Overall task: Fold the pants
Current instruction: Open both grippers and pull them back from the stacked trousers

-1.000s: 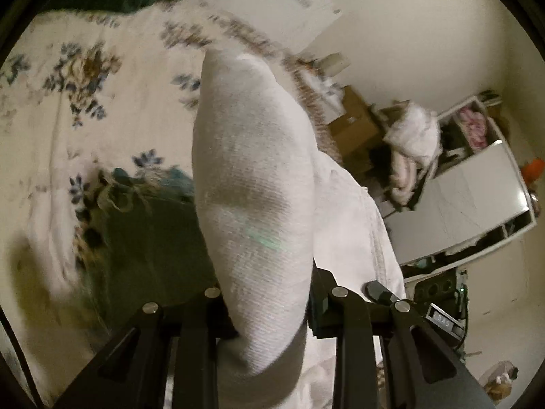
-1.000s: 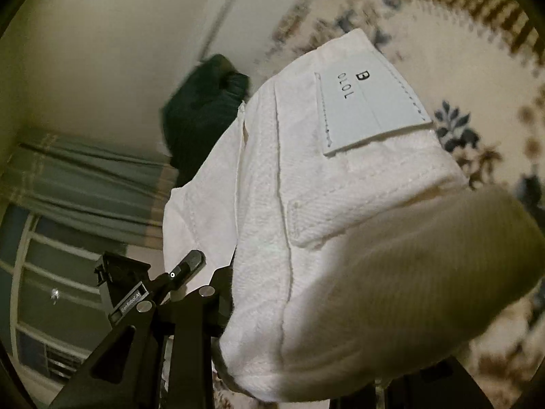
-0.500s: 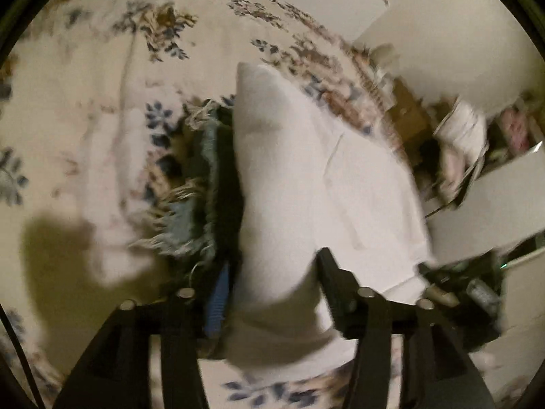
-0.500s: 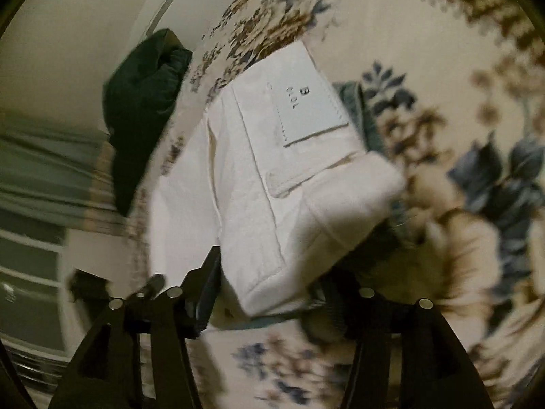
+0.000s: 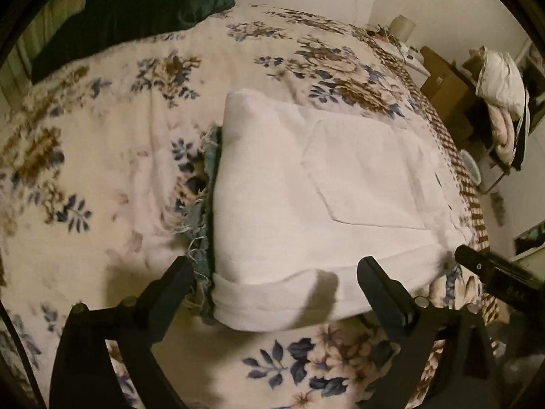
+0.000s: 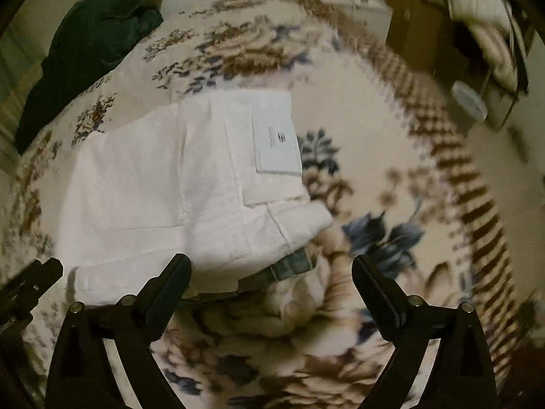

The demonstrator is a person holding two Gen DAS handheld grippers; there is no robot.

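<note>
A: Jaws first, quick. Left gripper (image 5: 274, 267)?

B: Spread wide, nothing between the fingers. Right gripper (image 6: 270, 266) is the same, fingers well apart and empty.

A: Pants?

B: White pants (image 5: 320, 197), folded into a thick rectangular bundle, lying on the floral blanket (image 5: 102, 177). Twill-looking fabric, with a back pocket facing up in the left wrist view. The near edge is a rounded fold.

A: Relative to the left jaws?

B: The near folded edge sits just ahead of the fingertips, roughly centred across the gap. The right finger's shadow falls on the fabric. Can't tell if either tip touches the cloth.

A: Right side?

B: White pants (image 6: 177, 197) are ahead and off to the left of the gap; only the bundle's lower right corner reaches in front of the left finger. A pale brand patch (image 6: 276, 143) shows at the waistband, print too blurred to read.

A: Anything under it?

B: Frayed blue denim (image 5: 204, 204) pokes out along the bundle's left edge, and a bit shows at the near corner in the right view (image 6: 293, 267).

A: Farther back?

B: Dark green bedding (image 5: 133, 10) at the far end of the bed, cardboard boxes (image 5: 442, 85) and a chair piled with clothes (image 5: 500, 85) beyond the right edge.
</note>
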